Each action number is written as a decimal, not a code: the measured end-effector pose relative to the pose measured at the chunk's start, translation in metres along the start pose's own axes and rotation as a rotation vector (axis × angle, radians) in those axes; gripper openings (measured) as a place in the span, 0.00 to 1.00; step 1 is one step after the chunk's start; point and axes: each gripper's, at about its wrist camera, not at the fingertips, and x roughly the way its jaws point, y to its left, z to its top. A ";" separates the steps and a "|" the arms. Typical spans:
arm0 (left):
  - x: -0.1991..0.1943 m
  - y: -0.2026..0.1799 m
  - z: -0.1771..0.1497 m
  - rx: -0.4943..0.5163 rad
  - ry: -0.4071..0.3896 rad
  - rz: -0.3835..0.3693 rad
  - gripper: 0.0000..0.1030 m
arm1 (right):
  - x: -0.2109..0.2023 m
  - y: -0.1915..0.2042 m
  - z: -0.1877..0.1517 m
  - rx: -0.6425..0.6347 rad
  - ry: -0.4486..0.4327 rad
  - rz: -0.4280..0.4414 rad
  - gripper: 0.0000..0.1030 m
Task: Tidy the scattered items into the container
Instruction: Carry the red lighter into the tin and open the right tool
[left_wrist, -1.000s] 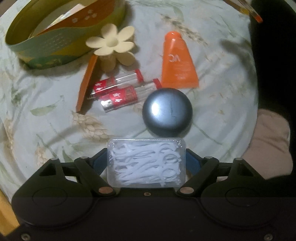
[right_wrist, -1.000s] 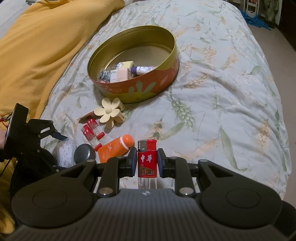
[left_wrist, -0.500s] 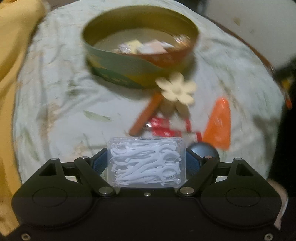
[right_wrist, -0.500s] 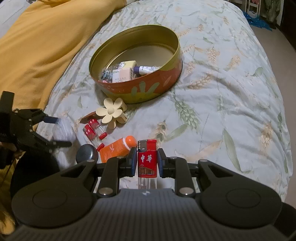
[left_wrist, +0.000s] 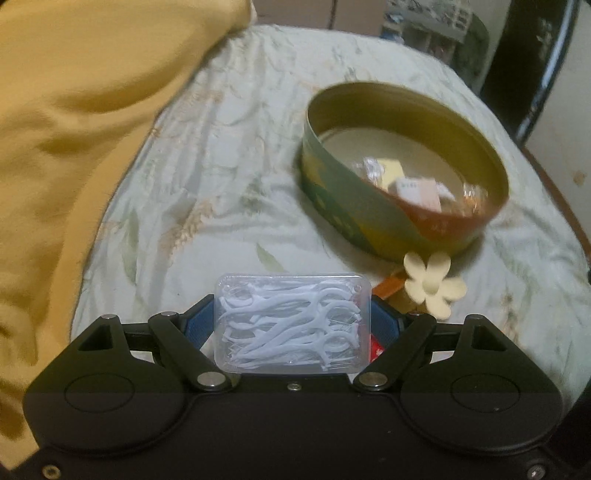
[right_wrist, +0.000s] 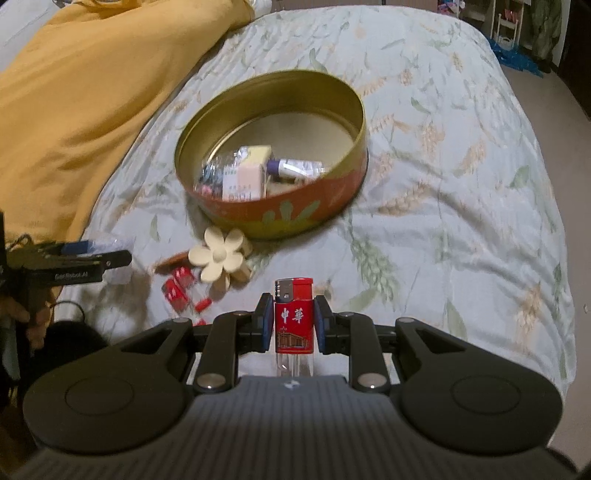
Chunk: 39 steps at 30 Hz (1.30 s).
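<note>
the left gripper (left_wrist: 293, 323) is gripping a clear box of floss picks (left_wrist: 291, 325) between its wide-set pads, above the quilt (left_wrist: 207, 184) and short of the tin (left_wrist: 373, 206). the right gripper (right_wrist: 293, 321) is clamping a red lighter (right_wrist: 293, 317) upright, jaws narrow. the tin is sitting open on the quilt, holding small packets. a flower clip (right_wrist: 218, 260) and red-capped vials (right_wrist: 181, 290) are lying just beside it. a yellow blanket (right_wrist: 74, 110) is lying at the left.

Dim, warm indoor light; soft blur, fisheye-bent edges.
</note>
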 end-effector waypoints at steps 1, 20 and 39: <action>-0.002 -0.001 0.000 -0.011 -0.012 0.005 0.81 | 0.000 0.001 0.006 0.000 -0.007 0.002 0.25; -0.013 -0.007 -0.006 -0.059 -0.043 0.057 0.81 | 0.071 0.028 0.125 0.014 -0.063 -0.040 0.25; -0.007 -0.009 -0.005 -0.058 -0.024 0.064 0.81 | 0.070 0.056 0.030 -0.253 0.024 -0.022 0.86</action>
